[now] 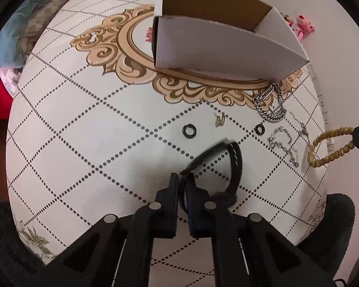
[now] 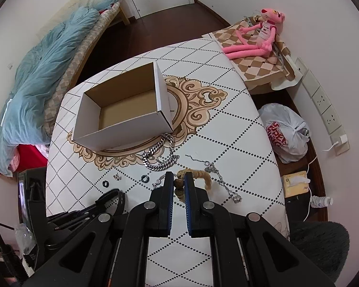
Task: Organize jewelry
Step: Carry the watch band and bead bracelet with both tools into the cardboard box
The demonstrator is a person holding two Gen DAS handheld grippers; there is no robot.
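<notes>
My left gripper [image 1: 182,179] is shut on a black bangle [image 1: 234,165] and holds it just above the table. My right gripper [image 2: 179,179] is shut on a tan wooden bead bracelet [image 2: 198,175], which also shows lifted at the right in the left wrist view [image 1: 328,148]. An open white cardboard box [image 2: 122,110] stands on the table's gold medallion, also in the left wrist view [image 1: 217,45]. On the cloth lie a heavy silver chain [image 1: 270,107], two black rings [image 1: 188,129] [image 1: 259,129], a gold earring [image 1: 219,120], a crystal bracelet [image 1: 284,148] and a thin cross necklace [image 1: 302,129].
The round table [image 2: 239,129] wears a white cloth with dotted diamonds. A pink plush toy [image 2: 256,35] sits on a checkered cushion behind it. A white plastic bag [image 2: 287,131] and wall sockets [image 2: 323,102] are to the right. A bed with blue bedding [image 2: 47,71] is to the left.
</notes>
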